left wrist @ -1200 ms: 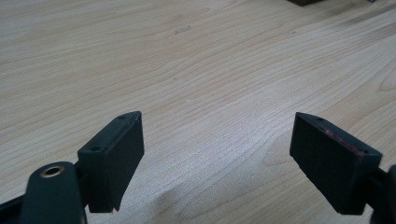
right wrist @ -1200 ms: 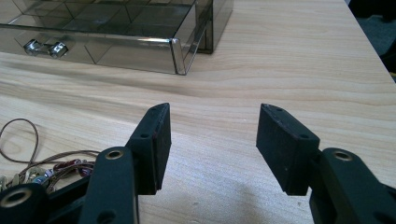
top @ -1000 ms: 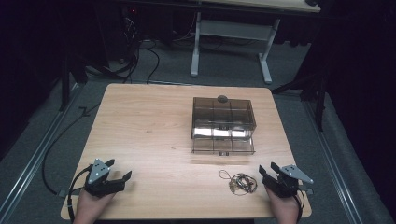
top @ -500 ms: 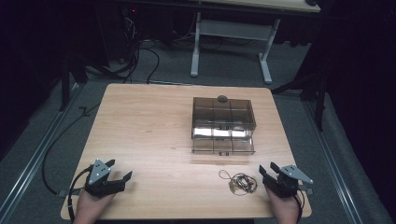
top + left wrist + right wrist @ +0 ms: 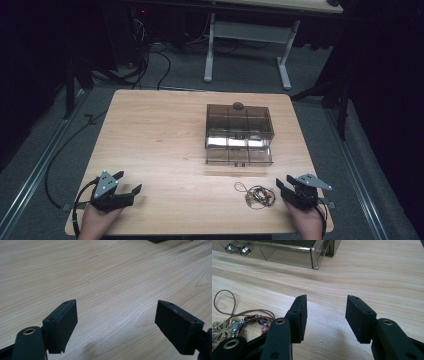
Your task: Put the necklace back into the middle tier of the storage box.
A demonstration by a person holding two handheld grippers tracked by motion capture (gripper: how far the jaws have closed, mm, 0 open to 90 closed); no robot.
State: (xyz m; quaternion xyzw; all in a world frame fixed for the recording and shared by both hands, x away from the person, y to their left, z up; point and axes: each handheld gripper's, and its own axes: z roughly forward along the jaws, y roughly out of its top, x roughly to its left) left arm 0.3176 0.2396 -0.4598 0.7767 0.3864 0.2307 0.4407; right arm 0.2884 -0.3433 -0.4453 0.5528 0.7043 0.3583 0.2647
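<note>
From the high view, the tangled beaded cord necklace [image 5: 256, 195] is lying untouched on the pale wooden surface [image 5: 165, 135], just beside the right tongs [image 5: 282, 185], before the smoky clear plastic drawer box [image 5: 239, 134]. In the left gripper view, the left tongs [image 5: 116, 315] are standing spread wide over bare wood. In the right gripper view, the right tongs' jaws have just been closing, nothing between them; picking up is still ahead.

Bright tabletop, dark surroundings, soft focus

place: lab | signs: dark curtains [image 5: 30, 75], floor cables [image 5: 150, 55], bare wooden table [image 5: 160, 130]

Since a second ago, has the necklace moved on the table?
No. The necklace lies at the same spot in front of the drawer box, just left of the right gripper.
</note>
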